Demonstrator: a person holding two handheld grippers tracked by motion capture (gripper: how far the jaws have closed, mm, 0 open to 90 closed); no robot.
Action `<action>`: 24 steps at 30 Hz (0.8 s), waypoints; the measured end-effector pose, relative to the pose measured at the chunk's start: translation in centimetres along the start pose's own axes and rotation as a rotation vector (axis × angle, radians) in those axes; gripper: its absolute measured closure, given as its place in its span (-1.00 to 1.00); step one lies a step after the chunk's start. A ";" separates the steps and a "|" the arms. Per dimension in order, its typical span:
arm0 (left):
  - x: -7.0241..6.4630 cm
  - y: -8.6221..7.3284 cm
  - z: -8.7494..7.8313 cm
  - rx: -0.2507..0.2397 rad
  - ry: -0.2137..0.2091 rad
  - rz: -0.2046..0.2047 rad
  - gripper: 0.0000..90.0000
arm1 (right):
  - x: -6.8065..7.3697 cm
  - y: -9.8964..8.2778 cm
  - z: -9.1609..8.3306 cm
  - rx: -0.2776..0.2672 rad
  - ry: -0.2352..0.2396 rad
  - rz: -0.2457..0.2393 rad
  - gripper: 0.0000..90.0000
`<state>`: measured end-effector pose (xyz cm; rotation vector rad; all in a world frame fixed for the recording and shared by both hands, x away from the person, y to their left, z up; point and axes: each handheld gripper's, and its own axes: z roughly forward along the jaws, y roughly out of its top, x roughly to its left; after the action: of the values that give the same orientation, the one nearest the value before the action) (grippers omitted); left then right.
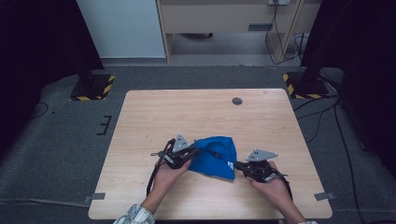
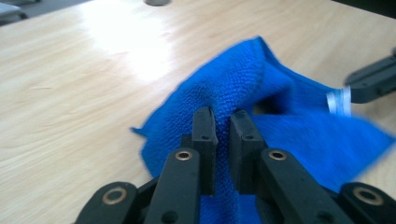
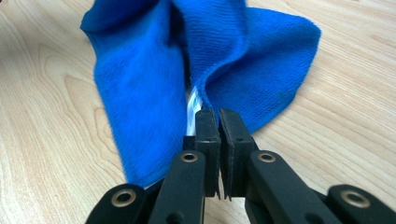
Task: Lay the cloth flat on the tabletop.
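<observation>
My left claw [image 2: 223,122] pinches fold of crumpled blue microfibre cloth [image 2: 261,98] — jaws nearly closed. My right claw [image 3: 218,120] clamped tight on cloth's opposite edge — cloth near front edge of light wooden worktop [image 1: 187,112].

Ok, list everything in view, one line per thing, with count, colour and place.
table: one, light wood, centre of the floor
cloth: one, blue, bunched on the table's near half between the two grippers
white tag: one, on the cloth's edge next to the right gripper
round plug: one, grey, far side of the tabletop
stand bases: two, black with yellow-black stripes, on the floor past the table's far corners
cables: several, black, on the floor at right
left gripper: one, black, jaws pinching the cloth's left edge
right gripper: one, black, jaws closed on the cloth's right edge
hands: two, each holding a gripper
</observation>
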<state>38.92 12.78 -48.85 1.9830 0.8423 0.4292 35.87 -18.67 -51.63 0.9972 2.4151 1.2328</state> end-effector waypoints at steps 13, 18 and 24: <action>3.5 -2.0 1.1 0.131 0.099 -0.054 0.78 | -0.5 0.6 0.6 -0.018 -0.028 0.014 0.95; 3.8 -2.7 2.1 0.179 0.109 -0.034 0.77 | -1.0 1.0 0.2 -0.046 -0.027 0.027 0.95; 3.5 -2.8 2.5 0.187 0.096 -0.025 0.77 | -1.2 0.9 -0.1 -0.055 -0.023 0.043 0.95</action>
<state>41.79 14.71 -52.68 2.1347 0.9979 0.4483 37.08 -19.14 -50.94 1.0463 2.3409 1.2878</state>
